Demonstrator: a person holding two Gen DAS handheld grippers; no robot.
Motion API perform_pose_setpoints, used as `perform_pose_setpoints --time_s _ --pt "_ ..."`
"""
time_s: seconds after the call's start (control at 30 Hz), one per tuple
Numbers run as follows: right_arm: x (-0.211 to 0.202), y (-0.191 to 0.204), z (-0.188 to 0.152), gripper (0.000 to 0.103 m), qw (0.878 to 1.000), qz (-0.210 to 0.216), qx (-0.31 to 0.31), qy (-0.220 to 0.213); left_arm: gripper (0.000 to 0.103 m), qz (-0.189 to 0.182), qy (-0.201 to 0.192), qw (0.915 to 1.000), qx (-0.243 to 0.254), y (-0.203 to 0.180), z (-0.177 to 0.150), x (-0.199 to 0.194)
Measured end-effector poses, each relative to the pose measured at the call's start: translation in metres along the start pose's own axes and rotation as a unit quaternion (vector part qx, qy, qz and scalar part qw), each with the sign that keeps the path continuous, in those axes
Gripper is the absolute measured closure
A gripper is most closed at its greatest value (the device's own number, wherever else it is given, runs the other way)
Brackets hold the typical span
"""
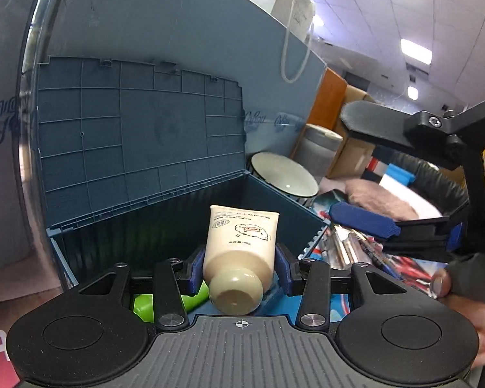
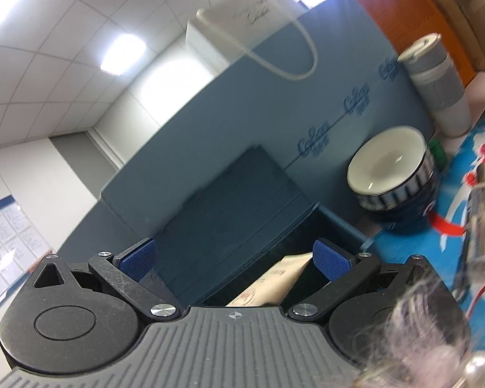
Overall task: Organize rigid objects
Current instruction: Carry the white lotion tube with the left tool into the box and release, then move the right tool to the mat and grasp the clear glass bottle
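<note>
While the left gripper point(image 1: 239, 266) clamps its fingers on the beige plastic cream tube point(image 1: 239, 242) above the open blue plastic storage box point(image 1: 145, 148), the right gripper point(image 2: 234, 258) hovers beside that box, fingers wide. A white-lined blue ceramic bowl point(image 2: 394, 168) stands just right of the box.

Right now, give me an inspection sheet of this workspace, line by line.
Surface: table under a blue printed cover.
Job's things: cream tube above the open blue storage box; green item below it.
Clutter: bowl, grey tumbler, shiny packets.
Grippers: left tool shut on the tube; right tool open, holding nothing.
Cables: nothing seen.
Surroundings: blue panel, white paper bag, cardboard boxes.
</note>
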State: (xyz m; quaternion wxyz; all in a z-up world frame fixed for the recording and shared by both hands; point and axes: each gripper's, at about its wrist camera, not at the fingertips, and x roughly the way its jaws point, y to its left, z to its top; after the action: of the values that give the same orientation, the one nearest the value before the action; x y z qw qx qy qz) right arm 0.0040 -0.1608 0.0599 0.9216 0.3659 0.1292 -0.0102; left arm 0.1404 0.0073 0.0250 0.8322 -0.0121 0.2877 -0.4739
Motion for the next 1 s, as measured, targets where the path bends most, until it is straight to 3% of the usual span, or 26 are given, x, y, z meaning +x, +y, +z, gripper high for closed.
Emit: perform_pose_setpoints --time_s 0.37,0.7,0.87,1.0 --pt "0.009 -0.004 -0.011 0.000 1.000 -0.018 0.010 0.023 0.058 0.057 -0.005 0.9979 0.031 -0.011 -0.005 0.006" --pt "0.000 -0.011 -0.007 0.000 0.999 -0.033 0.020 0.009 0.052 0.076 -0.019 0.9963 0.036 -0.011 -0.004 0.003" --pt "-0.003 -0.012 -0.006 0.000 0.999 -0.035 0.021 0.005 0.027 0.087 -0.041 0.9947 0.038 -0.016 0.000 -0.007" --pt "-0.007 -0.012 -0.006 0.000 0.999 -0.038 0.026 0.002 0.020 0.088 -0.049 0.9942 0.037 -0.017 0.003 -0.017"
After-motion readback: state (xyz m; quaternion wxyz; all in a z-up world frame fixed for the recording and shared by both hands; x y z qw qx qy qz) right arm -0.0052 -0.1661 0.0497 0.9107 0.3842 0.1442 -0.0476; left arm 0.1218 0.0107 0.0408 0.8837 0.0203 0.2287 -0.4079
